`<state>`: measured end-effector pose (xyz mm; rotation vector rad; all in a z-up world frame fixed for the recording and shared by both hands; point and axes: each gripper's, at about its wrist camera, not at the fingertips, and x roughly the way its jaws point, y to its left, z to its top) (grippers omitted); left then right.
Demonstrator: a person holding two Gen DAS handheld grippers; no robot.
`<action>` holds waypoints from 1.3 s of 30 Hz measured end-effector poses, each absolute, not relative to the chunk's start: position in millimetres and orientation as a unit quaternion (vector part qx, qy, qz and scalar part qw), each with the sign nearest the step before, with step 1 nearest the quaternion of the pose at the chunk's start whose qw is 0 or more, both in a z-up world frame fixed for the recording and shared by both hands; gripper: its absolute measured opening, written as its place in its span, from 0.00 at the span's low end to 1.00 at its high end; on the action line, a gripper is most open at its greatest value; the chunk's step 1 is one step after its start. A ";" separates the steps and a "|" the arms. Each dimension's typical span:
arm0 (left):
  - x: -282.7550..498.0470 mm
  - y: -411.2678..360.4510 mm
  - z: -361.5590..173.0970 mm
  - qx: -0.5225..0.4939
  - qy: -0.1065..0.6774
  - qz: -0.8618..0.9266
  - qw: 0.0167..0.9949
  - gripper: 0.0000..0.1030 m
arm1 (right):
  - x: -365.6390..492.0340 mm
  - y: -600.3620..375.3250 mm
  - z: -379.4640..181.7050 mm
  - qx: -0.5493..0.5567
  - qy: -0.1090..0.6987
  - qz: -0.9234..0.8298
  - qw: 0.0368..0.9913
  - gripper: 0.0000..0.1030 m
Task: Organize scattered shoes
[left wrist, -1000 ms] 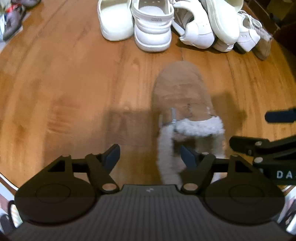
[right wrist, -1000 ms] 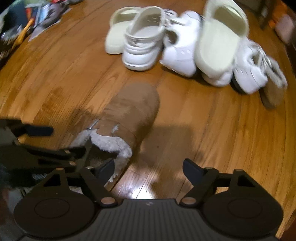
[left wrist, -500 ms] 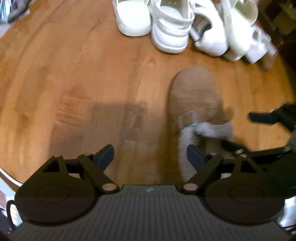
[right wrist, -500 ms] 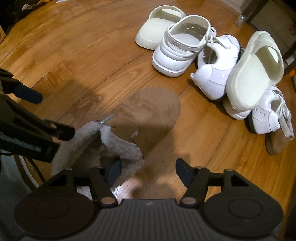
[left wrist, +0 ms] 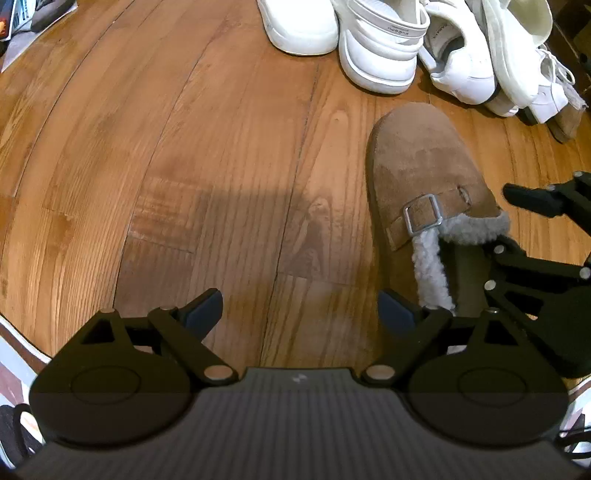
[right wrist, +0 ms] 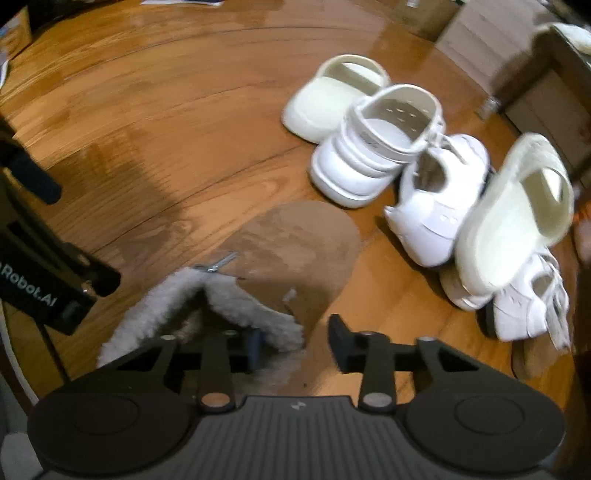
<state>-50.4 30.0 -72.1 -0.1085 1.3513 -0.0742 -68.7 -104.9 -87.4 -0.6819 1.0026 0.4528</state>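
Observation:
A brown suede slipper (left wrist: 417, 162) with a grey fleece lining and a metal buckle lies on the wooden floor (left wrist: 184, 147), toe toward the white shoes. My right gripper (right wrist: 295, 341) is closing on the slipper (right wrist: 295, 240) at its opening. One finger is inside against the fleece and the other is outside on the suede side wall. The left wrist view shows the right gripper (left wrist: 511, 225) straddling that wall. My left gripper (left wrist: 299, 304) is open and still widening over bare floor just left of the slipper's heel, with nothing between its fingers.
A cluster of white shoes lies beyond the slipper: a slide (right wrist: 332, 96), a strapped clog (right wrist: 376, 155), a sneaker (right wrist: 439, 206) and an upturned slide (right wrist: 513, 210) resting on another sneaker. Papers (left wrist: 22, 22) lie at the far left. Furniture (right wrist: 535, 92) stands at the back right.
The right gripper rolled, came down over the slipper's opening and narrowed onto its side wall. The left gripper drifted left off the slipper's heel, lower, and opened a little wider.

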 end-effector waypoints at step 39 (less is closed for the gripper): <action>-56.2 18.6 -58.4 -0.020 0.597 -0.042 0.801 0.92 | -41.5 -199.7 9.2 -0.073 0.581 0.181 0.790 0.43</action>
